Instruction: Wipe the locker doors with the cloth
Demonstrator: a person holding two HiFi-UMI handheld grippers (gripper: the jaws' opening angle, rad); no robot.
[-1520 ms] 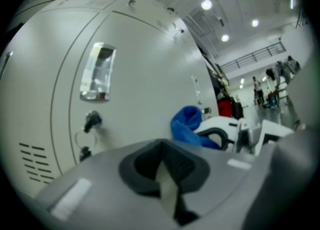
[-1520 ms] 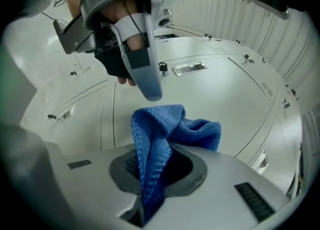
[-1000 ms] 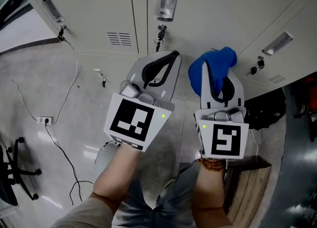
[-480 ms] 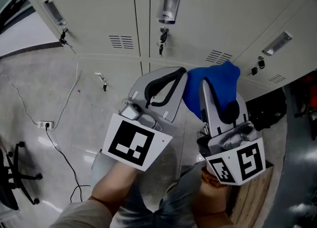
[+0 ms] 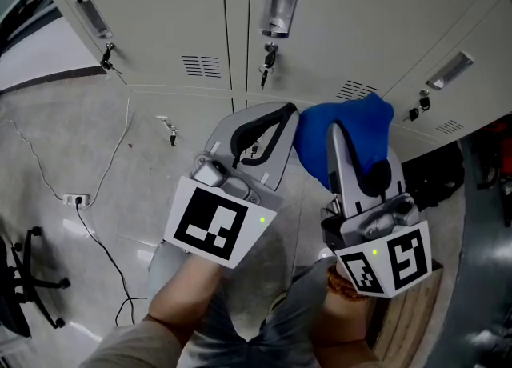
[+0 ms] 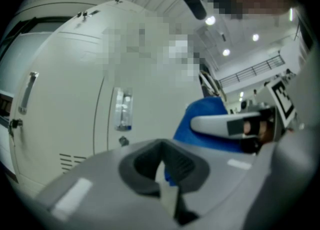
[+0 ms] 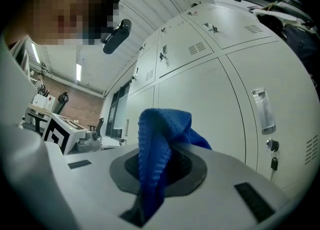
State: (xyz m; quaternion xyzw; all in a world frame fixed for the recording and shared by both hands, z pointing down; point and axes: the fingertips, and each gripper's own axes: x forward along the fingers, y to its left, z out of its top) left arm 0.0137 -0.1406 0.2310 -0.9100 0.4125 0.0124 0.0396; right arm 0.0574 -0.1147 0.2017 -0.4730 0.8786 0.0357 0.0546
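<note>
Beige locker doors (image 5: 160, 14) fill the top of the head view, and the middle one carries a clear handle (image 5: 278, 2) with a key (image 5: 266, 62) under it. My right gripper (image 5: 352, 146) is shut on a blue cloth (image 5: 320, 138), which bunches over its tips just short of the doors. The cloth (image 7: 155, 149) hangs out of the shut jaws of the right gripper (image 7: 150, 194). My left gripper (image 5: 268, 118) is close beside it on the left, shut and holding nothing. In the left gripper view, the left gripper (image 6: 167, 189) faces a locker door (image 6: 75, 99) with the cloth (image 6: 200, 119) at its right.
On the grey floor at the left lie a cable (image 5: 88, 230), a socket (image 5: 74, 195) and an office chair base (image 5: 20, 278). A black bag (image 5: 436, 174) and a wooden board (image 5: 408, 310) sit at the right. More handles (image 5: 90, 13) (image 5: 448, 70) and keys stick out from the neighbouring doors.
My right gripper has turned and swung left with the cloth, closing up beside the left gripper. The left gripper has shifted only slightly.
</note>
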